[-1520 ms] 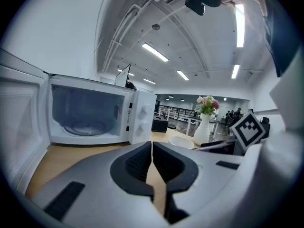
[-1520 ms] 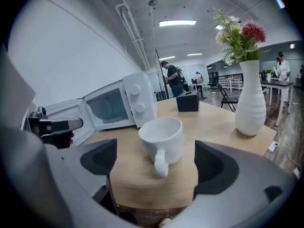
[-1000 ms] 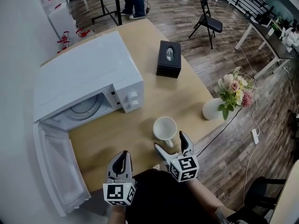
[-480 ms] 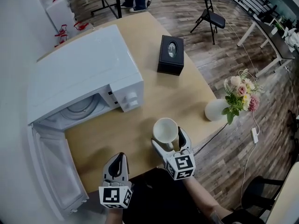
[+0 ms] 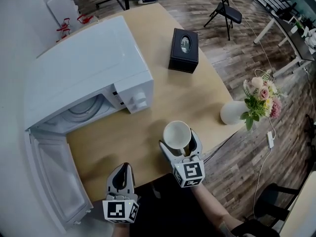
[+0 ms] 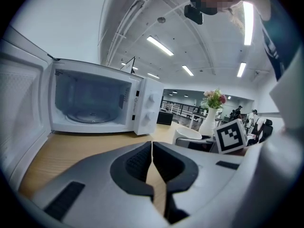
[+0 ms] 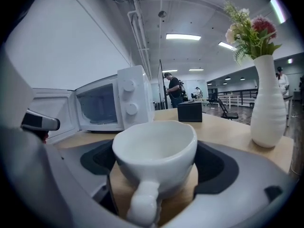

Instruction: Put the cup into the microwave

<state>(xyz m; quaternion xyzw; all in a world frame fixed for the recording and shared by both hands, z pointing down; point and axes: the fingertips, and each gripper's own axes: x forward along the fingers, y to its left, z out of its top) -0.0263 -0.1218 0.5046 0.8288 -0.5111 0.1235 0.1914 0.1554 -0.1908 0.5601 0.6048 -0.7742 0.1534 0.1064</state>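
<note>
A white cup (image 5: 176, 135) stands on the wooden table (image 5: 163, 95) near its front edge, handle toward me. My right gripper (image 5: 179, 142) is open, with one jaw on each side of the cup's near half; in the right gripper view the cup (image 7: 154, 148) fills the gap between the pads. The white microwave (image 5: 84, 68) sits to the left with its door (image 5: 54, 181) swung open and the glass turntable (image 6: 88, 115) visible inside. My left gripper (image 5: 122, 174) hangs shut and holding nothing at the table's front edge, left of the cup.
A white vase of flowers (image 5: 232, 112) stands at the table's right edge, close to the cup. A black tissue box (image 5: 184, 51) sits farther back. A folding chair (image 5: 229, 11) and a person's legs are on the floor beyond.
My right gripper has moved forward, so its jaws now flank the cup instead of stopping short of the handle. The left gripper has stayed roughly in place.
</note>
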